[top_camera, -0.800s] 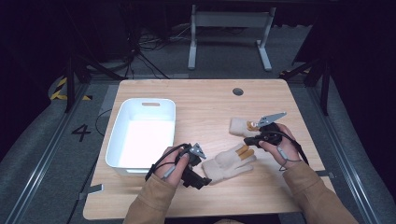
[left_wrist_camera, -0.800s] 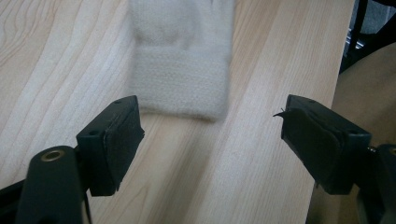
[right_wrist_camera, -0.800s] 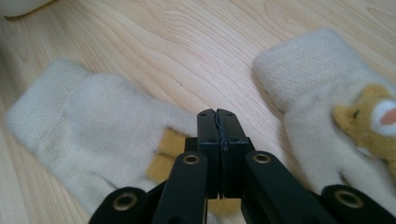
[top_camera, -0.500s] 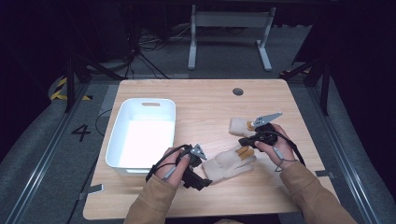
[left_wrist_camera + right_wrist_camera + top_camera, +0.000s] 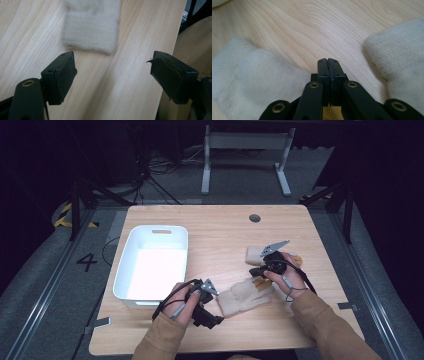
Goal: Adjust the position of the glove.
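Observation:
A cream knit glove (image 5: 245,295) with yellow fingertips lies flat on the table near the front edge. A second cream glove (image 5: 255,254) lies just beyond it, partly under my right hand. My left gripper (image 5: 210,315) rests by the near glove's cuff (image 5: 90,32) and stands open with only bare wood between its jaws (image 5: 112,82). My right gripper (image 5: 256,270) hovers between the two gloves with its jaws pressed together (image 5: 328,62). No fabric shows between them. Cream glove fabric lies on either side of it (image 5: 254,80).
A white plastic bin (image 5: 152,265), empty, sits at the left of the wooden table (image 5: 220,230). A small round hole (image 5: 255,218) is near the table's back edge. Dark floor and metal frame legs lie beyond.
My right hand has shifted a little to the left, closer to the near glove's fingers. The left gripper and both gloves have stayed put.

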`<state>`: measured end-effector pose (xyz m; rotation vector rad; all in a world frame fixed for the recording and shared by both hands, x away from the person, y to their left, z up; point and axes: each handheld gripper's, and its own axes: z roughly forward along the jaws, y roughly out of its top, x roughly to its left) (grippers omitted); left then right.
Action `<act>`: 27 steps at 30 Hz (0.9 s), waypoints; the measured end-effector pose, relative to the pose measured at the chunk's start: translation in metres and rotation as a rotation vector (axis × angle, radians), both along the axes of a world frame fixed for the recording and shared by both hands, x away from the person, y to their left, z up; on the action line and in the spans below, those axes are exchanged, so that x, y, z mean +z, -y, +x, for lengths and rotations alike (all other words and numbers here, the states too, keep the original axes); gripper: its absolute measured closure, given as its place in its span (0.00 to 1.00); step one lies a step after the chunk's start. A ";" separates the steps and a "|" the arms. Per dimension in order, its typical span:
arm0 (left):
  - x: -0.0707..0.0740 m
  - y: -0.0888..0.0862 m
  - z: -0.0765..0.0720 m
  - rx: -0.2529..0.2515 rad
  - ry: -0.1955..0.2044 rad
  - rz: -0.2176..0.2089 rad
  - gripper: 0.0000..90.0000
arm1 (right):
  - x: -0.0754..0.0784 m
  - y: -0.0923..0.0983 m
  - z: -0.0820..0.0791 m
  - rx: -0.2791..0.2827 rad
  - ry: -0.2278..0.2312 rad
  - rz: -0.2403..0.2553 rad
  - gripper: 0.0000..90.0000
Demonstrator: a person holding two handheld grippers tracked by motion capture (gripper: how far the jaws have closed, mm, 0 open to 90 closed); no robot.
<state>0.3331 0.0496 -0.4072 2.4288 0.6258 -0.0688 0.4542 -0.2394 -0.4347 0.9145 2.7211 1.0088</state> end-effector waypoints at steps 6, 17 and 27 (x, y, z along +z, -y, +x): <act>0.000 -0.002 0.000 0.007 -0.001 -0.003 0.24 | -0.007 -0.002 0.004 0.000 -0.020 -0.043 0.97; 0.001 0.004 0.005 -0.012 -0.001 -0.009 0.24 | -0.004 0.003 -0.004 0.013 -0.034 -0.098 0.99; 0.005 0.005 0.010 -0.014 0.006 -0.029 0.23 | 0.000 0.005 -0.015 0.028 -0.063 -0.142 0.99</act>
